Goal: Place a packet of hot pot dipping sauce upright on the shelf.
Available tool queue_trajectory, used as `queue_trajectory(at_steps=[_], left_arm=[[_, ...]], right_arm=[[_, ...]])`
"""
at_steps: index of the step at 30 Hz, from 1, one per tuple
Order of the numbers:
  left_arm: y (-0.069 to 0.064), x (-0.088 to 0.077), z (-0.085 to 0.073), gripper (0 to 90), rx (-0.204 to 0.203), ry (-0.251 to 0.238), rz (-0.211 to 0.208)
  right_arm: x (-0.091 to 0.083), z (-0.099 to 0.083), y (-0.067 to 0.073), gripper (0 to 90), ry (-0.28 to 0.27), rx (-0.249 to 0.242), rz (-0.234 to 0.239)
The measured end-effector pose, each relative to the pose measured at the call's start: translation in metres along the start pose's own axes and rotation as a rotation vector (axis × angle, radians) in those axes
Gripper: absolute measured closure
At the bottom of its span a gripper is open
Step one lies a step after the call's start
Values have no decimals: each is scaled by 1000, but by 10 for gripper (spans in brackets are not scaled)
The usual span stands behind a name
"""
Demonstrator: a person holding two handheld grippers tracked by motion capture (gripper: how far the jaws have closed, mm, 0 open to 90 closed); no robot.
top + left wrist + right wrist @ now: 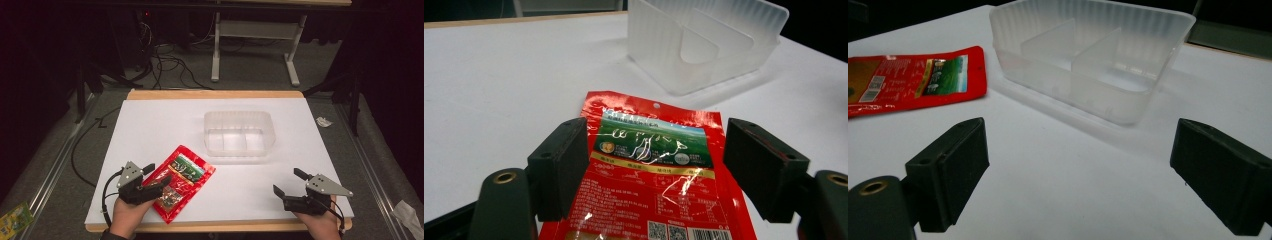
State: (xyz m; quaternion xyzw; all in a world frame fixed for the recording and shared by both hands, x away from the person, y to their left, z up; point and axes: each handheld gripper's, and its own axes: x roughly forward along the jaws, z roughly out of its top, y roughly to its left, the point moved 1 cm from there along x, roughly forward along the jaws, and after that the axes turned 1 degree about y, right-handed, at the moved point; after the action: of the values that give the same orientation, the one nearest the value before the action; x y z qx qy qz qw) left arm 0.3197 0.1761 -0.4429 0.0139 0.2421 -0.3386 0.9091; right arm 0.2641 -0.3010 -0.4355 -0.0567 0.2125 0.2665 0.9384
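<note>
Jaws spread wide, the left gripper [654,165] straddles a red snack pouch [649,170] lying flat on the white worktop [150,130]; the right gripper [1088,175] gapes empty near the clear divided container [1088,65]. The pouch looks light, floppy and slick, best pinched at a sealed edge

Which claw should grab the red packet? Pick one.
Left. The left claw is open with its jaws on either side of the packet. The right claw is open over bare table, well off to the side.
</note>
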Motion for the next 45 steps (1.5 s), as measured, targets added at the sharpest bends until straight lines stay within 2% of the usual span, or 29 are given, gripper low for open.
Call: queue_trajectory(at_steps=[3,8,13,16,18,22,23,25,28,32,35,39,41,45], left_arm=[[3,-2,-3,277,-10,12,-6],[10,-10,-3,331,-28,-11,2],[15,-14,-3,382,-32,-22,33],[20,-15,-3,453,-37,-17,49],[24,-15,-4,586,-44,-5,68],[41,-15,-12,862,-42,61,156],[46,-15,-15,900,-44,87,180],[56,-14,-22,900,-49,150,223],[59,-11,-27,900,-26,227,264],[55,-6,-33,900,-7,291,266],[52,-3,-39,900,1,322,250],[48,-8,-43,900,-19,318,190],[43,-11,-45,900,-3,324,162],[26,-15,-48,900,40,346,109]], right_arm=[[0,0,-3,100,-6,20,-1],[6,0,-6,113,-6,29,-12],[9,-3,-7,124,9,35,-4],[9,-4,-7,130,13,35,-9],[9,-4,-8,135,7,28,-9],[7,-4,-8,142,3,35,-11],[7,-4,-8,142,3,35,-12],[8,-5,-8,143,4,42,-12],[11,-5,-10,147,7,36,-3],[15,-5,-11,149,12,39,9],[17,-3,-11,150,7,42,16],[21,-1,-13,151,-9,73,39],[25,1,-16,152,-18,109,61],[32,6,-17,153,-20,110,73]])
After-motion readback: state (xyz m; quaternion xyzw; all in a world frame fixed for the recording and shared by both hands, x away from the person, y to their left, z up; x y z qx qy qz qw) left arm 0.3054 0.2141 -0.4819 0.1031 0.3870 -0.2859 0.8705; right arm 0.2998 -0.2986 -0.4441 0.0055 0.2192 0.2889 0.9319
